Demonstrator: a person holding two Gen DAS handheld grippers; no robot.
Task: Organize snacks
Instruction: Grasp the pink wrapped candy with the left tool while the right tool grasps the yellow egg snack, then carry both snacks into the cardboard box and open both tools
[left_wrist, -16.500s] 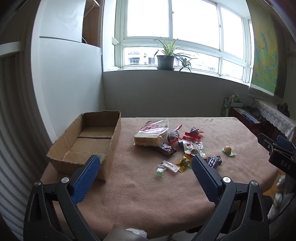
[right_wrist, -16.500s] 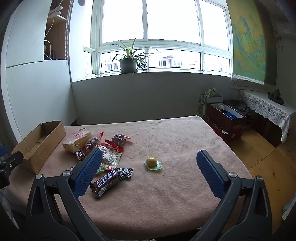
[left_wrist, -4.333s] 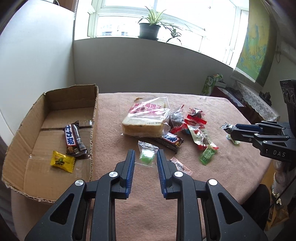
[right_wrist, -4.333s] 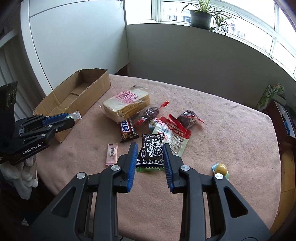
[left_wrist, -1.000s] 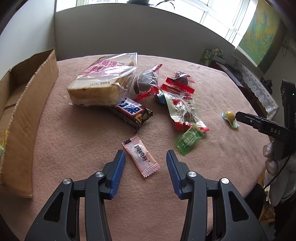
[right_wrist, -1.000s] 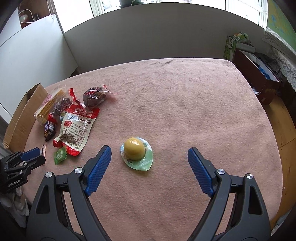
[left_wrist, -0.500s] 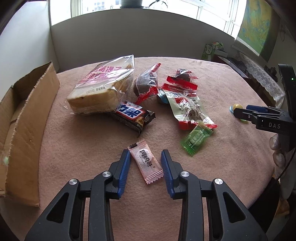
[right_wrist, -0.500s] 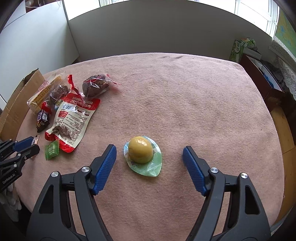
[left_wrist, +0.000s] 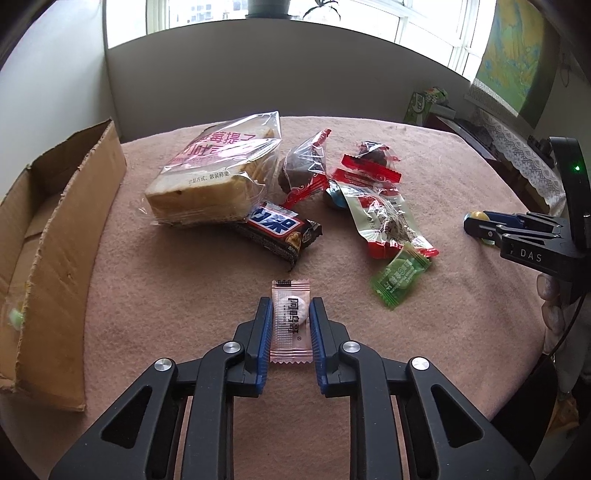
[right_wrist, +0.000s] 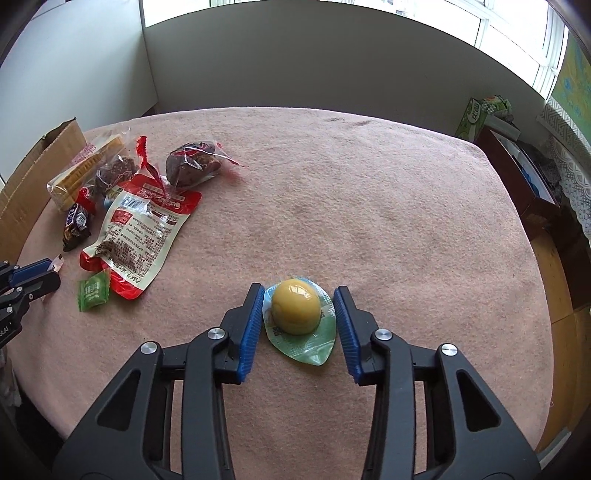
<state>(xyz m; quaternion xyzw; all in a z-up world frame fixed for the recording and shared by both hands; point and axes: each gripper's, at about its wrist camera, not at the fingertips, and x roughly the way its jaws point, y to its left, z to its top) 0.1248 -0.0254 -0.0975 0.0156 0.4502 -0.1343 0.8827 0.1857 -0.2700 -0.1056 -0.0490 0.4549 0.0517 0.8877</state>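
Left wrist: left gripper (left_wrist: 290, 319) pinching pink candy sachet (left_wrist: 290, 320); thin film may slip. Right gripper (right_wrist: 298, 312) brackets yellow jelly cup (right_wrist: 296, 312), contact unclear; dome may squirt out.

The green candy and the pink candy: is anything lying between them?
No. In the left wrist view, only bare tablecloth separates the green candy from the pink candy.

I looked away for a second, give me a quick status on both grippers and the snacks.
Left gripper shut on pink candy sachet. Right gripper straddling jelly cup, small gaps both sides. Both snacks flat on table, nothing blocking.
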